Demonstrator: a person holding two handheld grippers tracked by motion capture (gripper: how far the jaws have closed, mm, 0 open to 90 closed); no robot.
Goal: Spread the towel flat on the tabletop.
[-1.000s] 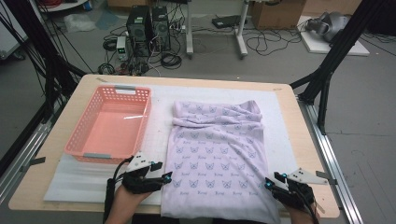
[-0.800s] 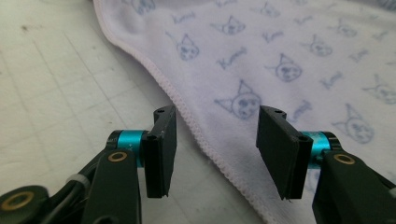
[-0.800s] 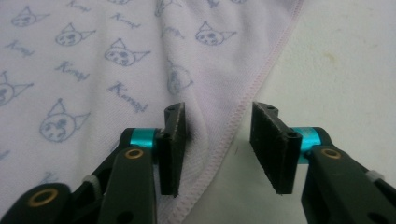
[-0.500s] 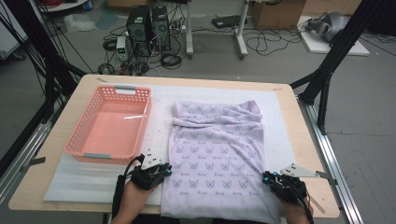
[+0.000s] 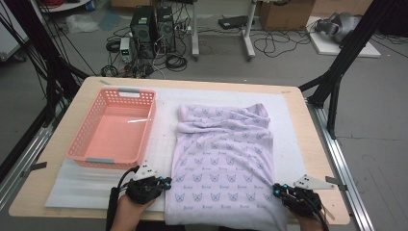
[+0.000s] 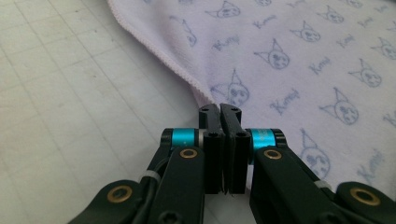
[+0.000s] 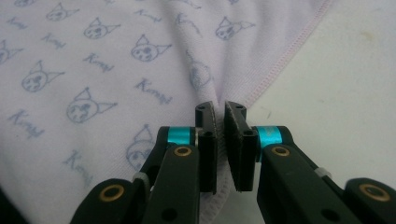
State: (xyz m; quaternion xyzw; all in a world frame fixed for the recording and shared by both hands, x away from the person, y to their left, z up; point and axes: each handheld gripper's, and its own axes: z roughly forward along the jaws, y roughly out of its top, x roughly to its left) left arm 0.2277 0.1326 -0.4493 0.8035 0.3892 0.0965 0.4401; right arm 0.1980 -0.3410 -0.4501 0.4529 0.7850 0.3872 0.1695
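- Two grippers work the near end of one lilac towel (image 5: 223, 163) in the high view. The towel lies flat on the white mat (image 5: 96, 187), its long axis running from the near table edge toward the far edge; the far end is bunched into folds. A pink basket (image 5: 113, 127) stands just beside it on the left, apart from the cloth. The left gripper (image 5: 166, 182) sits at the near left hem, the right gripper (image 5: 276, 190) at the near right hem.
- Left gripper view: the left gripper (image 6: 220, 108) has its jaws pressed together, having just closed, pinching the towel (image 6: 299, 60) hem at its edge. The mat (image 6: 70, 93) lies bare to the left.
- Right gripper view: the right gripper (image 7: 219, 106) has just closed its jaws and pinches the towel (image 7: 93, 70) hem, which puckers between them; the stitched border runs off up and right.
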